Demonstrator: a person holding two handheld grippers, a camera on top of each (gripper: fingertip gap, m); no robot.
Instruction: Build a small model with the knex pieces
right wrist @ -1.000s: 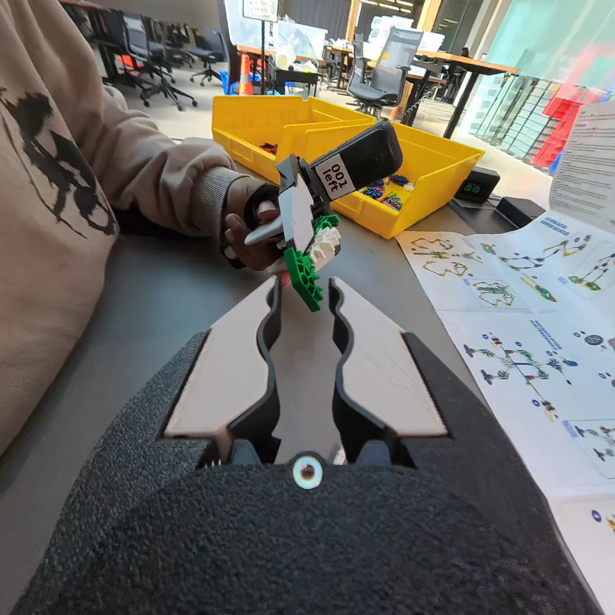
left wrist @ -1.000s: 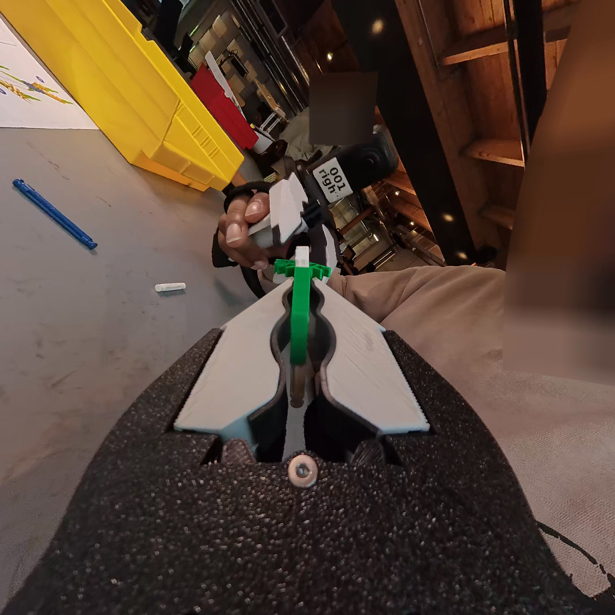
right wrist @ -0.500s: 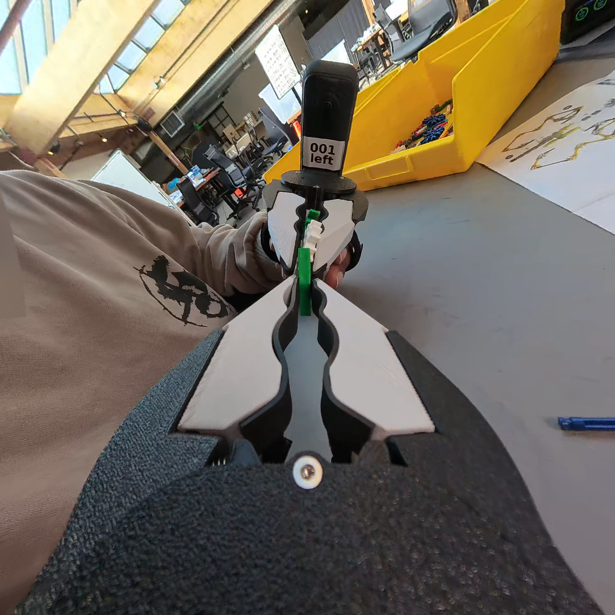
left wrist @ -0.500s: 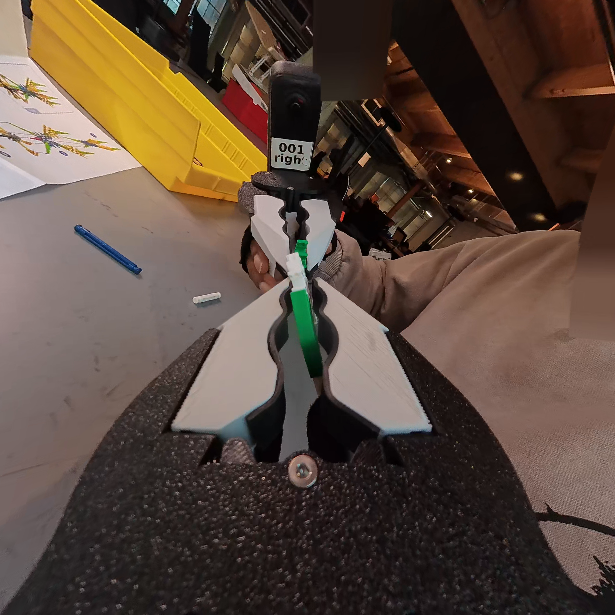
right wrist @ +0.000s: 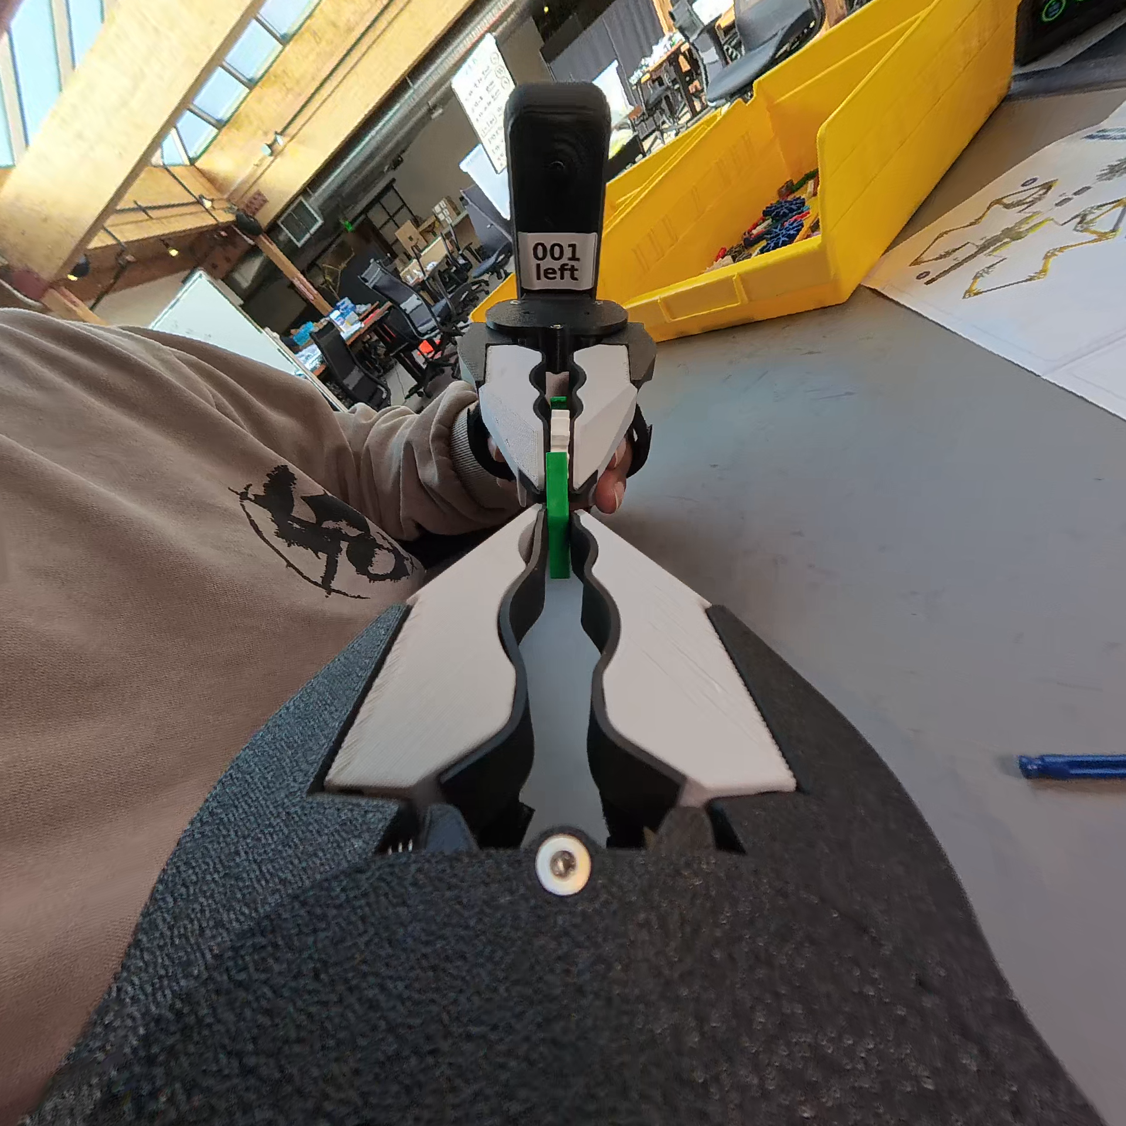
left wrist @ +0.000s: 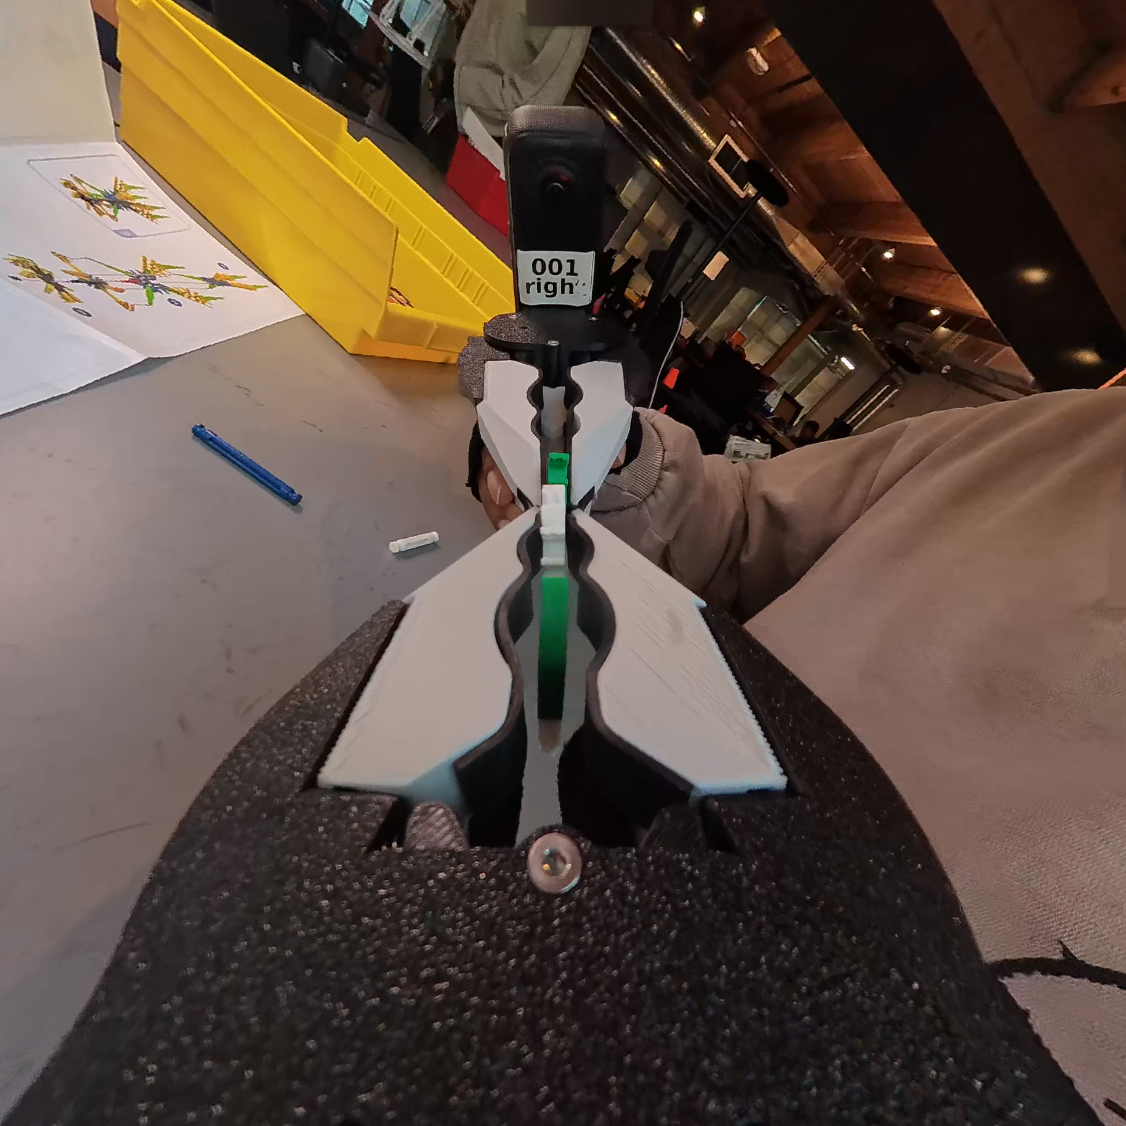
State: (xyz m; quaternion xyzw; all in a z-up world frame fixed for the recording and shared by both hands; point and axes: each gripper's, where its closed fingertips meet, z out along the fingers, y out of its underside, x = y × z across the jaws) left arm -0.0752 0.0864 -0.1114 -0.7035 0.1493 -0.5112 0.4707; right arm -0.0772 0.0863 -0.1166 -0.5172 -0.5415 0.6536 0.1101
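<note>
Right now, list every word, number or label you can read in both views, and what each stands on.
White sticker on the camera above the right claw: printed and legible, not repeated here.
Second sticker on the camera above the left claw: same.
Instruction sheet: print too small.
Background board: too small.
Sweatshirt mark: not readable.
Green-and-white piece in both claws: none.

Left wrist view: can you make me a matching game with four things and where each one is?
Things:
1. blue rod
2. short white rod
3. green and white build
4. yellow bin

Places:
A. pinched in the left claw
B. at the back, beside the picture sheet
C. lying on the grey table, close to the left claw's tip
D. lying on the table, nearer the picture sheet

Pairs: 1-D, 2-C, 3-A, 4-B
</note>
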